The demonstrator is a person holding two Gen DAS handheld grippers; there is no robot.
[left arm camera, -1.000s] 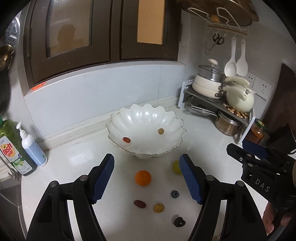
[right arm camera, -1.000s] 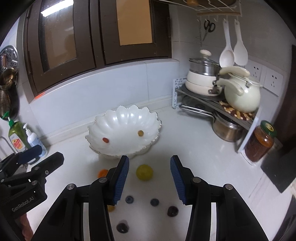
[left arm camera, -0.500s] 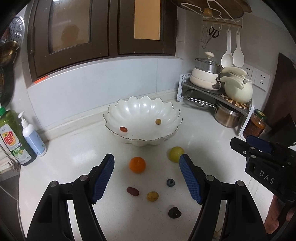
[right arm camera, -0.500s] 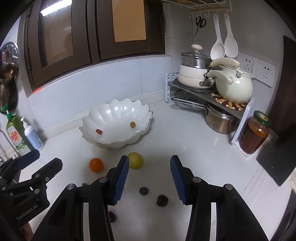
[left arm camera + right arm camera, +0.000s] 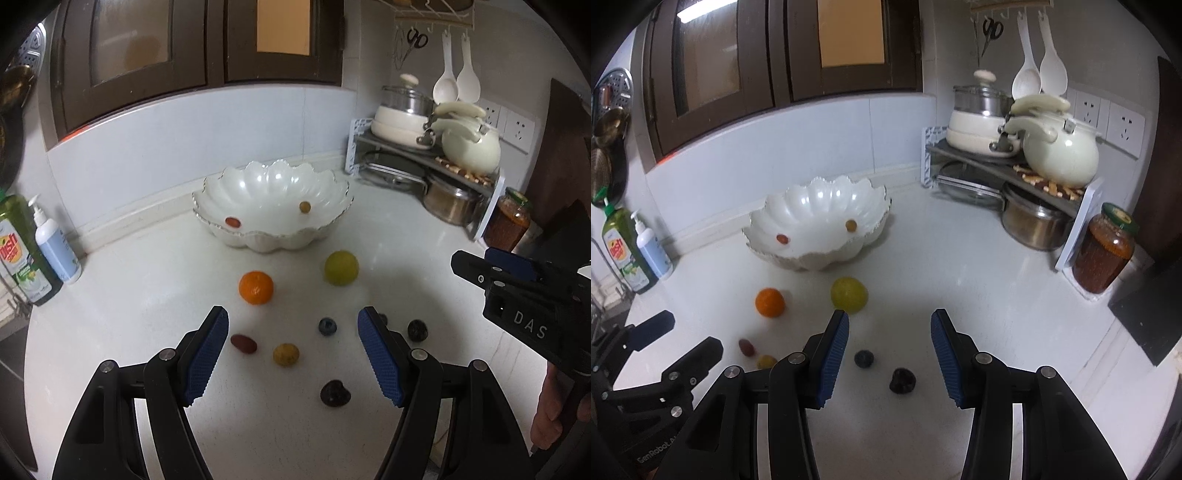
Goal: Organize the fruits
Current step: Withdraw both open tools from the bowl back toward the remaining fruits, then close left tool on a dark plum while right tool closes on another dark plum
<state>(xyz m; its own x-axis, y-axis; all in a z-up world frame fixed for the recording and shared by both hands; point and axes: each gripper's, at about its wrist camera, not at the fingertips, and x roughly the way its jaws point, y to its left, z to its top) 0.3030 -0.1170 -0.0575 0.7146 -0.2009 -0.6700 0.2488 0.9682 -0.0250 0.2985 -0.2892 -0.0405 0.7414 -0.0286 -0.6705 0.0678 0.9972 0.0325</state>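
Observation:
A white scalloped bowl (image 5: 273, 184) (image 5: 816, 199) stands on the counter and holds a red fruit (image 5: 233, 221) and a small yellow fruit (image 5: 304, 206). In front of it lie an orange (image 5: 256, 287) (image 5: 769, 302), a yellow-green fruit (image 5: 341, 267) (image 5: 849, 294), a blueberry (image 5: 327, 326) (image 5: 864, 358), a red date (image 5: 243, 343), a small yellow fruit (image 5: 285, 354) and dark fruits (image 5: 335, 393) (image 5: 902, 380). My left gripper (image 5: 293, 354) is open above the small fruits. My right gripper (image 5: 889, 350) is open above the blueberry and a dark fruit.
A rack (image 5: 1008, 166) at the back right holds pots and a cream kettle (image 5: 1058, 151). A jar (image 5: 1102, 254) stands beside it. Soap bottles (image 5: 33, 251) stand at the left by the sink edge. Dark cabinets hang above.
Both grippers have pulled back and up from the bowl, so more loose fruit shows on the counter. Both stay open. No fruit has moved.

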